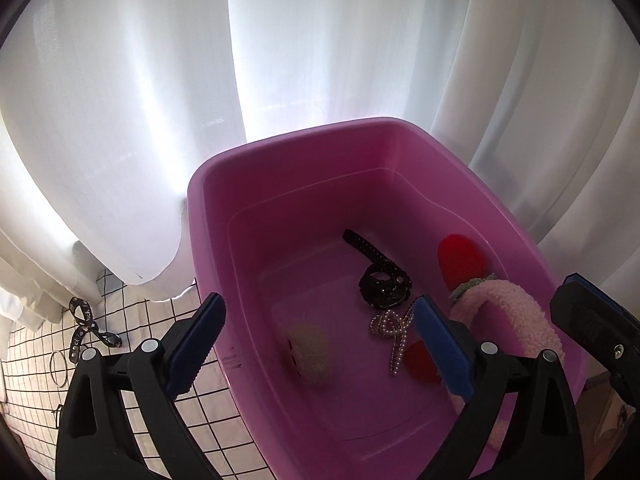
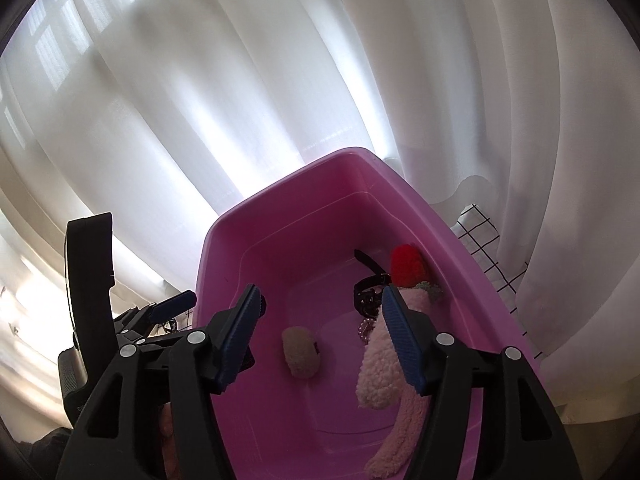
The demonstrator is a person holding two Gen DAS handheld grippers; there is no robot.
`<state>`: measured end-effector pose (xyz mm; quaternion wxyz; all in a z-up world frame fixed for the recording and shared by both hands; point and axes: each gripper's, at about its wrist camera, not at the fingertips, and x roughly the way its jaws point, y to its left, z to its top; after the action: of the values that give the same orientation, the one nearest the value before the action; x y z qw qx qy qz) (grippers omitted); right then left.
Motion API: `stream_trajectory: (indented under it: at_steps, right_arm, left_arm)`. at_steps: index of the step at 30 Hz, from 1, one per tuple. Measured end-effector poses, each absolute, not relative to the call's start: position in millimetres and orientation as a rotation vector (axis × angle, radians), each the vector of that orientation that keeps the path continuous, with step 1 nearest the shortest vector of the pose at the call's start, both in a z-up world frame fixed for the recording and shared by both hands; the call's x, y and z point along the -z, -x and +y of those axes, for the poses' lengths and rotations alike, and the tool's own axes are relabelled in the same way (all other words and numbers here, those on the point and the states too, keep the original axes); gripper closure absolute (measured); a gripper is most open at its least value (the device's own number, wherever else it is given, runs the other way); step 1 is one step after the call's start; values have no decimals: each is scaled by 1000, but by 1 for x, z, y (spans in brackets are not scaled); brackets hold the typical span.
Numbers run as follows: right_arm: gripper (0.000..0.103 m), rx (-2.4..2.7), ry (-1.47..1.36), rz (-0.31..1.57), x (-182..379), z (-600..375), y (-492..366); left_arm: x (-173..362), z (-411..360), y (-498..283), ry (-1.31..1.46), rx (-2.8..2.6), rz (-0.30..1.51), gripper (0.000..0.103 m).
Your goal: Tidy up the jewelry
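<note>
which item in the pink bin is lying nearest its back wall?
The black watch: its strap end reaches furthest toward the back wall of the pink bin. The pearl piece and cream fuzzy scrunchie lie nearer the front.

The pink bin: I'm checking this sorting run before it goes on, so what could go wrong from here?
1. The fluffy pink headband leans on the pink bin wall right by the right gripper; its open fingers could snag it and drag it out.
2. The pearl chain lies against the black watch; lifting one may tangle the other.
3. A studded strap and a thin ring sit on the checked cloth outside, easily missed.
</note>
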<state>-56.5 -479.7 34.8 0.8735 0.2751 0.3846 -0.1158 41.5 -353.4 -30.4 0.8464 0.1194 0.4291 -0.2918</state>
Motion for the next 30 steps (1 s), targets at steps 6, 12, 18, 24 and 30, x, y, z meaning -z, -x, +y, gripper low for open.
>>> stream_trajectory:
  at_steps: [6, 12, 18, 24, 30]
  right_arm:
    - [40, 193, -552, 747, -57, -461, 55]
    - [40, 104, -500, 738, -67, -422, 49]
    - [38, -14, -439, 759, -69, -367, 29]
    - [38, -148, -386, 808, -65, -301, 0]
    - [37, -240, -345, 865, -52, -242, -22]
  left_arm:
    - [10, -329, -39, -201, 596, 855, 9]
    - [-9, -274, -32, -139, 548, 802, 9]
    - [-18, -197, -33, -75, 474, 784, 9]
    - [-11, -97, -40, -32, 315, 799, 7]
    - [19, 14, -47, 9, 113, 878, 7]
